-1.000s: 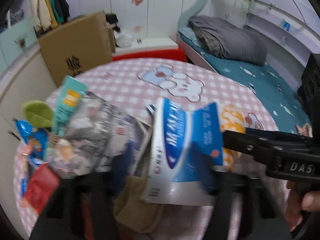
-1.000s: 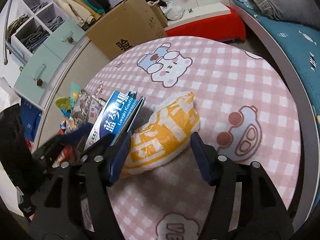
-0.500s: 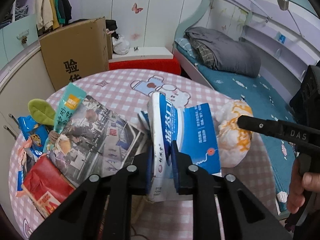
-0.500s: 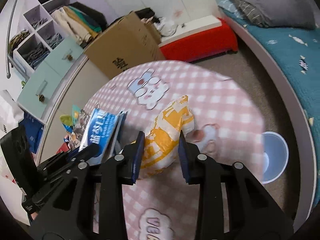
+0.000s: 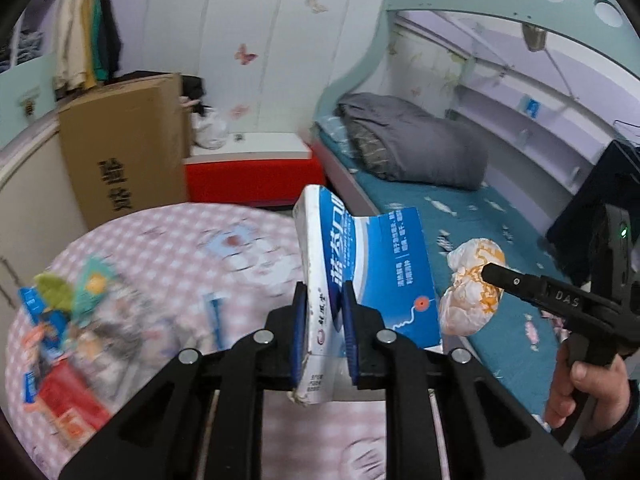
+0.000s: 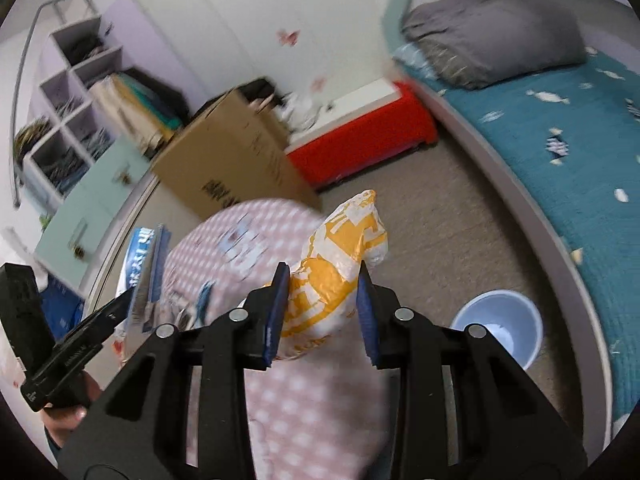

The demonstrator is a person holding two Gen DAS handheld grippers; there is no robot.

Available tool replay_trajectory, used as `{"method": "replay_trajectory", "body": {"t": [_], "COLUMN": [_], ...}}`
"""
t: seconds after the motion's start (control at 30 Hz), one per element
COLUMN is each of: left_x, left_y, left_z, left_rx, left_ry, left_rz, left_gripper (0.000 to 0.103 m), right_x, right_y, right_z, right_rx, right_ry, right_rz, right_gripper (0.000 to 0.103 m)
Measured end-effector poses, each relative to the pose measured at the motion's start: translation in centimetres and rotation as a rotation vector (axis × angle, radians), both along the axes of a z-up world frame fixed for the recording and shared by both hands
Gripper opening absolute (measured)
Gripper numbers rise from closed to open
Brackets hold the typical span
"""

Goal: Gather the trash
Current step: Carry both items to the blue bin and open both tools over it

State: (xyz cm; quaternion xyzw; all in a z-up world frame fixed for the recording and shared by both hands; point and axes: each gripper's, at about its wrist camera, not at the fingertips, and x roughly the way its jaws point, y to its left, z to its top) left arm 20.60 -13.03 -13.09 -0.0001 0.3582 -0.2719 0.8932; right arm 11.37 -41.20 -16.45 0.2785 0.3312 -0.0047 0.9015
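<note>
In the left wrist view, the left claw sits at lower centre of the frame, its blue pads pinching the white spine edge of a flattened blue-and-white carton. The carton stands upright between the pads, lifted clear of the counter, which fills the lower left under a pink checked cloth with cartoon prints. A blurred heap of wrappers lies at the counter's left edge, with a red packet nearest the bottom. At the right edge a hand grips the handle of the right claw, whose tip reaches a crumpled orange-and-white plastic bag held in the air in front of the teal bed.

In the right wrist view, the right claw occupies the lower centre, its pads pressed onto both sides of that same plastic bag; the bag bulges upward between them, off the counter. A pale blue bin stands on the carpet floor at lower right, between the counter and the bed. The carton shows at centre left, clamped in the other claw. A cardboard box leans at upper centre beside a red low cabinet, and a grey duvet lies at upper right.
</note>
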Motion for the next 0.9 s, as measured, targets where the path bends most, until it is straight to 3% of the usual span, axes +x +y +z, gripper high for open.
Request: {"method": "replay_trajectory", "body": {"t": [0.17,0.4,0.6,0.9], "left_x": [0.7,0.8,1.7,4.7], "left_y": [-7.7,-19.7,-28.7,-35.2], "left_z": [-0.6,-5.0,-12.5,-23.2], "left_rx": [-0.004,0.079,0.256,0.505], "left_ry": [0.056,0.192,0.342,0.543], "left_rz": [-0.117,-0.261,-0.302,-0.279], "left_gripper": [0.016,0.016,0.017,0.018], "right_x": [-2.0,-4.7,-4.7,-2.6], "right_y": [-7.2,-15.3,-18.1,-19.0], "right_z": [-1.4,-7.3,-14.6,-23.2], "right_rx": [-0.002,0.025,0.071,0.151], "right_ry": [0.022,0.141,0.289,0.432], "right_rz": [-0.157,-0.316,-0.346,-0.327], "right_gripper": [0.032,0.032,0.032,0.032]}}
